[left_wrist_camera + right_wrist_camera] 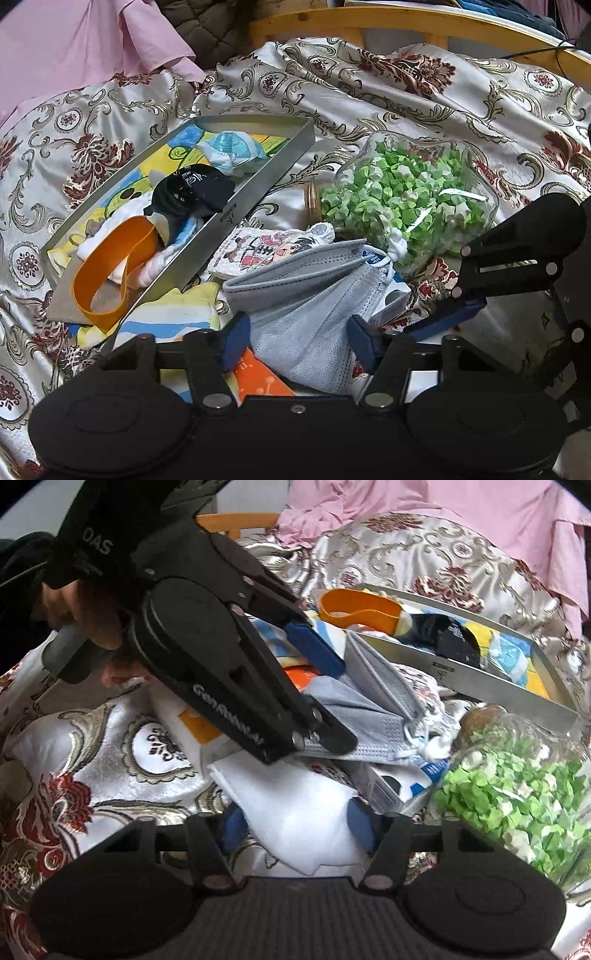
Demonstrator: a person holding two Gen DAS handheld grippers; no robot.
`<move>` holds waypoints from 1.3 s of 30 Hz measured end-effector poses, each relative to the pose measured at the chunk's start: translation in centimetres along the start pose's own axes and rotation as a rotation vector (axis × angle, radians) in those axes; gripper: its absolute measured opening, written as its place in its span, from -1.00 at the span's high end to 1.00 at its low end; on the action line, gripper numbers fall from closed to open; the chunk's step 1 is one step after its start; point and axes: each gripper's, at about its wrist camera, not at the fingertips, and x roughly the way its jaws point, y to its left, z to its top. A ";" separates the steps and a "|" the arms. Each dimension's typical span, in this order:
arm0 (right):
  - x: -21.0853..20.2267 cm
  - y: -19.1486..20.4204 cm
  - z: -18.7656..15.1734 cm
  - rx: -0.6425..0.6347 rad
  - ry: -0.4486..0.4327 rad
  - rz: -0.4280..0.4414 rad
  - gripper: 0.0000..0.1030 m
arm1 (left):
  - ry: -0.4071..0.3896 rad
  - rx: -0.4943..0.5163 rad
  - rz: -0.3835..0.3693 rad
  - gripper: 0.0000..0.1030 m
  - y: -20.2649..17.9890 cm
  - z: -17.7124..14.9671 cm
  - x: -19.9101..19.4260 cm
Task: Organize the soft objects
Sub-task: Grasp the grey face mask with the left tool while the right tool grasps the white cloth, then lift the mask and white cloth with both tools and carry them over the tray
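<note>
The patterned bedspread [424, 96] carries everything. On it lies a metal tray [255, 184] holding a black cap [192, 192] and an orange band [110, 266]. Just beside the tray lies a grey face mask [306, 295], pleated and limp; it should weigh almost nothing and crumple, so a pinch on its folded body suits. The left gripper [299, 339] stands half open around the mask. The right gripper [295, 827] is half open around a white cloth [295, 812]; pad contact is unclear.
</note>
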 end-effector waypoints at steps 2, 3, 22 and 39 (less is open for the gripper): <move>0.1 -0.3 0.0 0.023 0.008 -0.011 0.04 | 0.011 -0.011 -0.011 -0.03 0.0 -0.1 0.3; 0.1 -0.4 0.0 0.027 0.011 -0.021 0.16 | 0.011 -0.009 -0.011 -0.02 -0.1 -0.1 0.3; -1.2 -1.7 0.2 0.106 -0.021 -0.068 0.67 | 0.010 -0.229 -0.081 0.73 1.1 0.0 -0.7; -6.7 -3.8 0.5 0.230 -0.195 -0.133 0.68 | -0.078 -0.550 0.062 0.78 0.2 1.1 -6.6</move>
